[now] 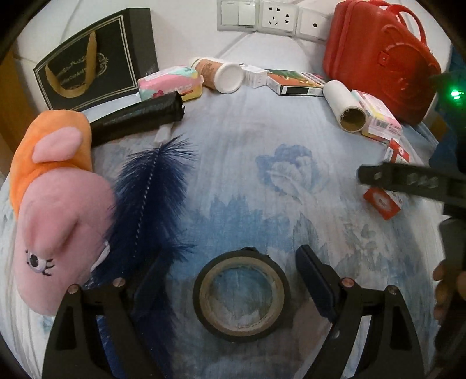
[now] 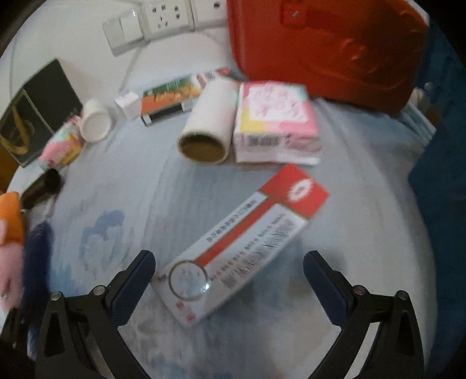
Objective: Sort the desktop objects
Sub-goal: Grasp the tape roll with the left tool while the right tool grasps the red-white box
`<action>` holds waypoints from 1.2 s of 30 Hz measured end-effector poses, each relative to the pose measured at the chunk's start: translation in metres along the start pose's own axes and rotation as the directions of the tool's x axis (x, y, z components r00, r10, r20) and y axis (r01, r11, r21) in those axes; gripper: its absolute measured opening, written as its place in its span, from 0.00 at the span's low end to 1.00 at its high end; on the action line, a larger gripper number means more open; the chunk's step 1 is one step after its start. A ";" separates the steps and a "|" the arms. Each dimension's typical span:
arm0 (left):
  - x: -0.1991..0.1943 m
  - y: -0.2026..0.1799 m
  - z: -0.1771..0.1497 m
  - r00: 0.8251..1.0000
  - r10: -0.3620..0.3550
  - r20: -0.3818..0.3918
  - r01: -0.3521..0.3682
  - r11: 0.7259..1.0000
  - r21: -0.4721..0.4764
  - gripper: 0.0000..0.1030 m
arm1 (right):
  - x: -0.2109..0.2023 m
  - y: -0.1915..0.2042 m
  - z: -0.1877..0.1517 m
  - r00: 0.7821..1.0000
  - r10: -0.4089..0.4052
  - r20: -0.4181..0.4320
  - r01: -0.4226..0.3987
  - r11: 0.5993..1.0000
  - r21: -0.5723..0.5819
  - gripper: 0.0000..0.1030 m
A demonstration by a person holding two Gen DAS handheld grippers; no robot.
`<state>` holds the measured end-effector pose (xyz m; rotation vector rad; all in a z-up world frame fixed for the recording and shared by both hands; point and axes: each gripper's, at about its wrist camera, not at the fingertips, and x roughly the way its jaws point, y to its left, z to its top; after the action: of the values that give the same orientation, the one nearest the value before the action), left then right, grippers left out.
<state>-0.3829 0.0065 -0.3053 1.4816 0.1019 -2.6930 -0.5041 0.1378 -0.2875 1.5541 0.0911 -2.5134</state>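
My left gripper (image 1: 233, 268) is open, its fingers on either side of a black roll of tape (image 1: 241, 295) lying flat on the blue flowered cloth (image 1: 247, 175). A dark blue feather (image 1: 154, 204) and a pink and orange plush toy (image 1: 55, 210) lie to its left. My right gripper (image 2: 230, 268) is open, its fingers on either side of a red and white carton (image 2: 241, 247) that lies at a slant on the cloth. In the left wrist view the right gripper (image 1: 407, 180) shows at the right edge above that carton (image 1: 383, 202).
At the back lie a black gift box (image 1: 93, 61), a black pouch (image 1: 139, 116), tissue packs (image 1: 170, 83) (image 2: 275, 122), a paper cup (image 1: 218, 74), small cartons (image 1: 294, 83), a white paper roll (image 2: 208, 128) and a red handbag (image 1: 381, 58). Wall sockets (image 1: 273, 16) are behind.
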 end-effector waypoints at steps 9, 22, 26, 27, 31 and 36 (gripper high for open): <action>-0.017 -0.007 -0.017 0.998 -0.012 -0.066 0.013 1.000 0.008 0.83 | -0.024 -0.025 -0.028 0.999 -0.036 -0.013 0.035 0.999 -0.040 0.55; -0.007 -0.016 -0.007 0.999 -0.009 -0.045 0.010 1.000 0.009 0.53 | -0.023 -0.039 -0.024 1.000 -0.020 0.024 0.021 0.999 -0.043 0.46; -0.013 -0.018 -0.011 0.999 -0.016 -0.048 0.017 1.000 0.012 0.53 | -0.029 -0.046 -0.031 1.000 0.031 -0.005 -0.031 0.999 -0.033 0.44; -0.017 -0.019 -0.013 0.999 -0.018 -0.044 0.019 1.000 0.014 0.53 | -0.033 -0.047 -0.036 0.999 0.035 -0.007 -0.035 0.999 -0.032 0.44; -0.036 -0.022 -0.019 1.000 -0.025 -0.018 0.025 1.000 0.017 0.53 | -0.053 -0.041 -0.058 0.999 0.041 -0.002 -0.041 0.998 -0.057 0.43; -0.077 -0.029 -0.028 0.998 -0.037 0.048 0.035 0.999 0.031 0.53 | -0.099 -0.037 -0.083 0.997 0.062 0.049 -0.058 0.995 -0.083 0.41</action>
<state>-0.3213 0.0396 -0.2545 1.4344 0.0870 -2.7693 -0.3949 0.1986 -0.2383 1.4392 0.1355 -2.4691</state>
